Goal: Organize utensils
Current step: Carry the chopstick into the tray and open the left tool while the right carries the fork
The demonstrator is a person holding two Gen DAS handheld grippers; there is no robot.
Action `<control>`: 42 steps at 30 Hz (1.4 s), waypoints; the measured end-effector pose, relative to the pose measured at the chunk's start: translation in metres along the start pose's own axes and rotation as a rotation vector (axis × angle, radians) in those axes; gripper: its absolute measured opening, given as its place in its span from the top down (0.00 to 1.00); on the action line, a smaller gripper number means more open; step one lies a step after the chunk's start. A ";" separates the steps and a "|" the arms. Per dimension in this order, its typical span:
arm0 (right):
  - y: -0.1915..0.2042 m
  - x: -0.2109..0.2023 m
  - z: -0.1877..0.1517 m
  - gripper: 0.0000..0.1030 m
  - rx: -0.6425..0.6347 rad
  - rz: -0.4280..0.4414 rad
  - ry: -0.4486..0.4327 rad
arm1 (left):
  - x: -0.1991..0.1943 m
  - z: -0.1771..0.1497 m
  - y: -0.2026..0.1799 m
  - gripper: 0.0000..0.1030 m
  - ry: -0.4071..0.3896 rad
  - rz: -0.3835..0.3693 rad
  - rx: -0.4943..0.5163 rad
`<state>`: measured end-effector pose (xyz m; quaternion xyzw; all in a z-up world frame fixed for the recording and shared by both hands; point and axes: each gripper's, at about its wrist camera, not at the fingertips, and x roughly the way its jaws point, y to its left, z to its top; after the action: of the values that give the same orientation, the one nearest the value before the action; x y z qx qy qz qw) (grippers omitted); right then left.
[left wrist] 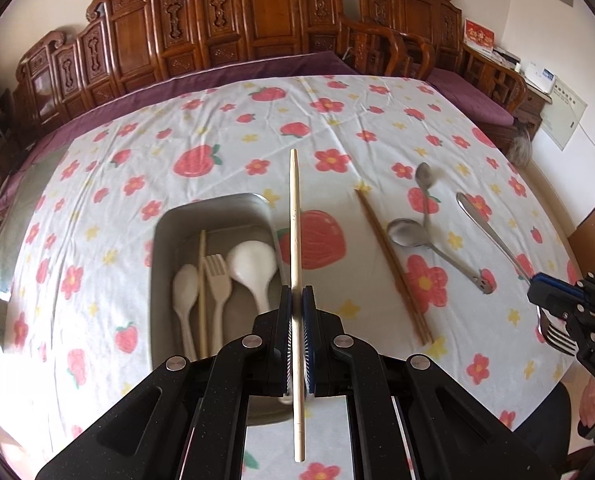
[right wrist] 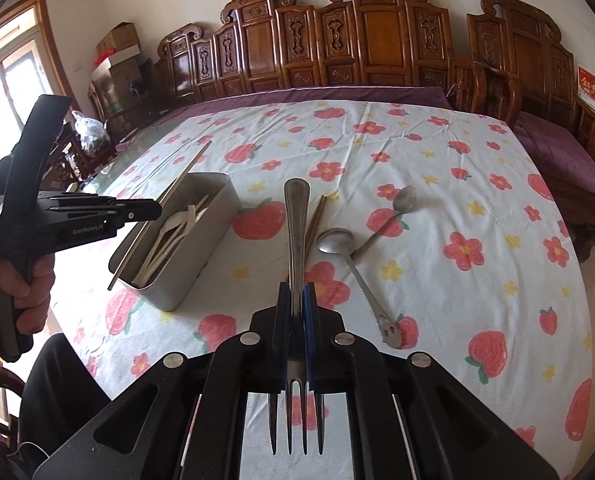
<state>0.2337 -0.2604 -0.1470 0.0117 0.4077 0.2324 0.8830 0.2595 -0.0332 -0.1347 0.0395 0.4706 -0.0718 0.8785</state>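
While both my grippers sit above the counter, each one is clamped on a utensil. My left gripper has its jaws pressed tight on a pale wooden chopstick, gripped around mid-length; the stick runs straight out past the fingertips and also back toward the camera. Below it and slightly left is the metal tray, which holds a white rice paddle, a pale plastic fork, a white spoon and a second light chopstick lying lengthwise. In the right wrist view the held chopstick slants across the tray's near side without clearly touching it; can't tell contact. My right gripper is closed on a steel fork, pinched at the neck, handle pointing away, tines pointing back at the camera. Loose on the flowered cloth, right of the tray: a pair of dark brown chopsticks lying side by side, a larger steel spoon with a cut-out handle end, and a smaller steel spoon whose handle crosses just beside the larger one's bowl. Spoons sit near the dark chopsticks, not touching them. A hand shows in the right wrist view, gripping the left tool's handle. A carved wooden bench stands behind the counter.
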 end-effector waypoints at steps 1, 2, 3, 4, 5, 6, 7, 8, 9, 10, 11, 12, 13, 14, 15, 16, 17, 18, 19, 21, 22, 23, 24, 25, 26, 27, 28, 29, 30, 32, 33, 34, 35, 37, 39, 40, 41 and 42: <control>0.003 0.001 0.001 0.92 -0.003 0.003 0.000 | 0.000 0.000 0.004 0.95 -0.002 0.002 -0.006; 0.007 0.001 0.001 0.92 -0.009 0.005 0.000 | -0.001 0.001 0.007 0.95 -0.003 0.002 -0.010; 0.013 0.003 0.003 0.92 -0.018 0.007 -0.001 | -0.001 0.001 0.013 0.95 -0.006 0.002 -0.015; 0.017 0.004 0.004 0.92 -0.024 0.011 0.000 | 0.000 0.001 0.016 0.95 -0.007 0.006 -0.018; 0.021 0.006 0.005 0.92 -0.028 0.013 0.001 | 0.001 0.002 0.022 0.95 -0.008 0.009 -0.026; 0.026 0.008 0.006 0.92 -0.035 0.016 0.002 | 0.002 0.002 0.026 0.95 -0.008 0.011 -0.032; 0.030 0.010 0.008 0.92 -0.040 0.019 0.003 | 0.003 0.001 0.030 0.95 -0.007 0.012 -0.039; 0.034 0.012 0.009 0.92 -0.042 0.024 0.005 | 0.005 0.001 0.034 0.95 -0.005 0.013 -0.046; 0.039 0.015 0.012 0.92 -0.044 0.029 0.005 | 0.007 0.001 0.039 0.95 -0.002 0.015 -0.052; 0.044 0.017 0.013 0.92 -0.046 0.033 0.005 | 0.010 0.000 0.042 0.95 0.002 0.017 -0.055; 0.048 0.020 0.016 0.92 -0.051 0.035 0.005 | 0.012 -0.001 0.046 0.95 0.006 0.020 -0.058; 0.051 0.022 0.017 0.92 -0.053 0.036 0.006 | 0.015 -0.002 0.049 0.95 0.009 0.020 -0.063; 0.056 0.025 0.019 0.92 -0.057 0.038 0.007 | 0.017 -0.003 0.053 0.95 0.013 0.021 -0.066; 0.058 0.026 0.020 0.92 -0.059 0.039 0.008 | 0.019 -0.004 0.055 0.95 0.015 0.022 -0.068; 0.061 0.030 0.022 0.92 -0.061 0.042 0.010 | 0.023 -0.004 0.058 0.95 0.020 0.021 -0.072; 0.063 0.031 0.024 0.92 -0.062 0.045 0.011 | 0.025 -0.005 0.061 0.95 0.022 0.019 -0.074; 0.067 0.034 0.026 0.92 -0.064 0.046 0.014 | 0.027 -0.005 0.063 0.95 0.023 0.017 -0.077; 0.069 0.036 0.027 0.92 -0.065 0.048 0.015 | 0.029 -0.006 0.065 0.95 0.025 0.014 -0.080; 0.070 0.038 0.028 0.92 -0.066 0.050 0.016 | 0.030 -0.006 0.066 0.95 0.026 0.011 -0.082; 0.074 0.042 0.031 0.92 -0.064 0.054 0.021 | 0.032 -0.008 0.069 0.95 0.027 0.005 -0.084; 0.076 0.045 0.032 0.92 -0.064 0.054 0.023 | 0.033 -0.008 0.070 0.95 0.027 0.001 -0.086; 0.078 0.048 0.033 0.92 -0.066 0.054 0.026 | 0.034 -0.009 0.072 0.95 0.026 -0.003 -0.088; 0.079 0.050 0.033 0.92 -0.067 0.054 0.029 | 0.034 -0.010 0.073 0.95 0.026 -0.008 -0.089; 0.080 0.052 0.034 0.92 -0.068 0.054 0.033 | 0.034 -0.011 0.074 0.95 0.027 -0.015 -0.091; 0.082 0.053 0.034 0.92 -0.070 0.054 0.036 | 0.035 -0.011 0.075 0.95 0.028 -0.018 -0.092; 0.083 0.056 0.035 0.92 -0.072 0.054 0.038 | 0.035 -0.011 0.076 0.95 0.025 -0.020 -0.094; 0.084 0.057 0.035 0.92 -0.072 0.055 0.039 | 0.035 -0.011 0.076 0.95 0.024 -0.021 -0.093; 0.085 0.059 0.036 0.92 -0.070 0.056 0.041 | 0.036 -0.011 0.077 0.95 0.025 -0.024 -0.094; 0.087 0.060 0.037 0.92 -0.070 0.056 0.041 | 0.036 -0.011 0.077 0.95 0.024 -0.024 -0.094; 0.089 0.063 0.039 0.92 -0.067 0.056 0.043 | 0.036 -0.011 0.078 0.95 0.026 -0.025 -0.093; 0.090 0.065 0.039 0.92 -0.064 0.058 0.044 | 0.036 -0.011 0.078 0.95 0.024 -0.022 -0.092; 0.091 0.066 0.040 0.92 -0.061 0.060 0.045 | 0.035 -0.011 0.079 0.94 0.022 -0.017 -0.090; 0.092 0.067 0.041 0.92 -0.059 0.062 0.045 | 0.035 -0.012 0.079 0.93 0.021 -0.018 -0.091; 0.097 0.072 0.043 0.92 -0.061 0.064 0.047 | 0.032 -0.013 0.082 0.93 0.018 -0.031 -0.096; 0.103 0.076 0.046 0.92 -0.065 0.065 0.049 | 0.027 -0.014 0.086 0.92 0.005 -0.037 -0.100; 0.106 0.078 0.046 0.92 -0.065 0.065 0.050 | 0.024 -0.015 0.088 0.92 -0.002 -0.037 -0.103; 0.110 0.081 0.048 0.92 -0.066 0.067 0.051 | 0.021 -0.016 0.092 0.90 -0.009 -0.035 -0.108; 0.112 0.083 0.049 0.92 -0.065 0.069 0.051 | 0.018 -0.017 0.094 0.90 -0.015 -0.033 -0.110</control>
<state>0.2707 -0.1171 -0.1497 -0.0089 0.4217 0.2760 0.8637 0.2711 0.0607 -0.1590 -0.0172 0.4677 -0.0604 0.8816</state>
